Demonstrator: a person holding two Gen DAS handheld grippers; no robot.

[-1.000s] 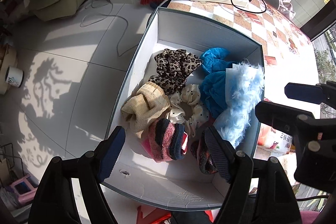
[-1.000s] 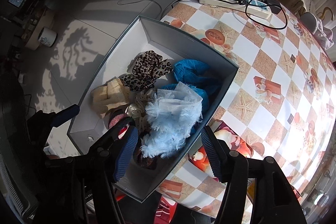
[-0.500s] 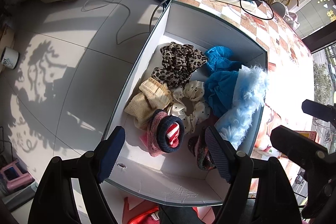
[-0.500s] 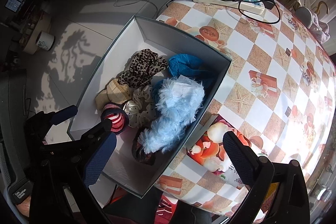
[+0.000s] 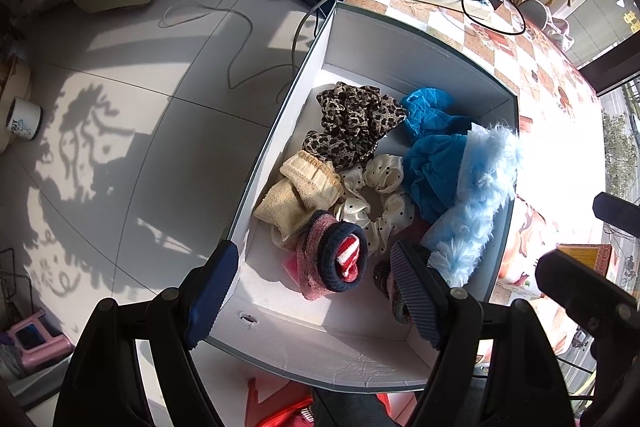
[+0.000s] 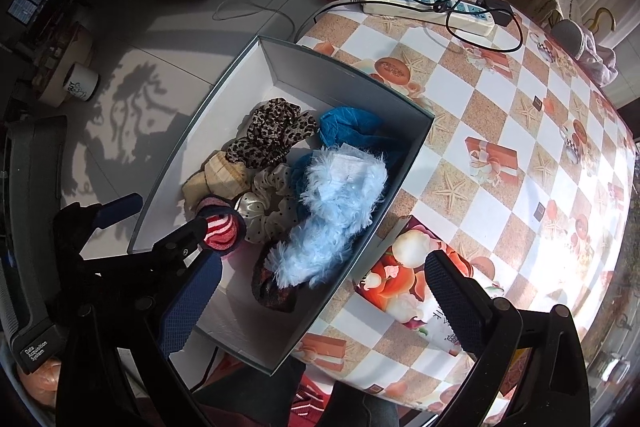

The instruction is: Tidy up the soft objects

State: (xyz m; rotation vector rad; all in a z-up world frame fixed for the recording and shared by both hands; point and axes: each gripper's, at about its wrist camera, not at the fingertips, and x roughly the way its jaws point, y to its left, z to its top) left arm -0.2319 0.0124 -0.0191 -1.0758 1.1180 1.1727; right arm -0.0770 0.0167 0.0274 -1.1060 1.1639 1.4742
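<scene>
Left wrist view looks down into a white box [image 5: 360, 355] that fills the middle of the frame, its right side on the checked table [image 5: 560, 95] and its left side out over the tiled floor [image 5: 120, 147]. The left gripper [image 5: 314, 291] sits at lower centre with its jaws wide apart and nothing between them, one blue pad [image 5: 212, 291] over the box's left wall and the other over the soft things at lower right. In the box, from the top: a leopard scrunchie [image 5: 352, 123] at upper centre, blue cloth [image 5: 428, 143] to its right, a beige sock [image 5: 296, 195] at centre left, a dotted cream scrunchie [image 5: 380, 199] in the middle, a fluffy light-blue piece [image 5: 476, 203] along the right wall, and a rolled pink and navy sock [image 5: 336, 263] near the bottom with its striped red mouth up. A dark knit item [image 5: 388, 283] lies partly behind the right pad; what it is I cannot tell for sure. Right wrist view shows the same box [image 6: 240, 339] at centre left and the right gripper [image 6: 316, 295] at the bottom, jaws spread very wide and empty, straddling the box's near right wall. The left gripper [image 6: 160, 219] shows at left, above the rolled sock [image 6: 220, 227]. A power strip [image 6: 424, 7] lies at the top of the table [image 6: 520, 131], and a printed packet [image 6: 408, 283] lies just beside the box at lower centre.
</scene>
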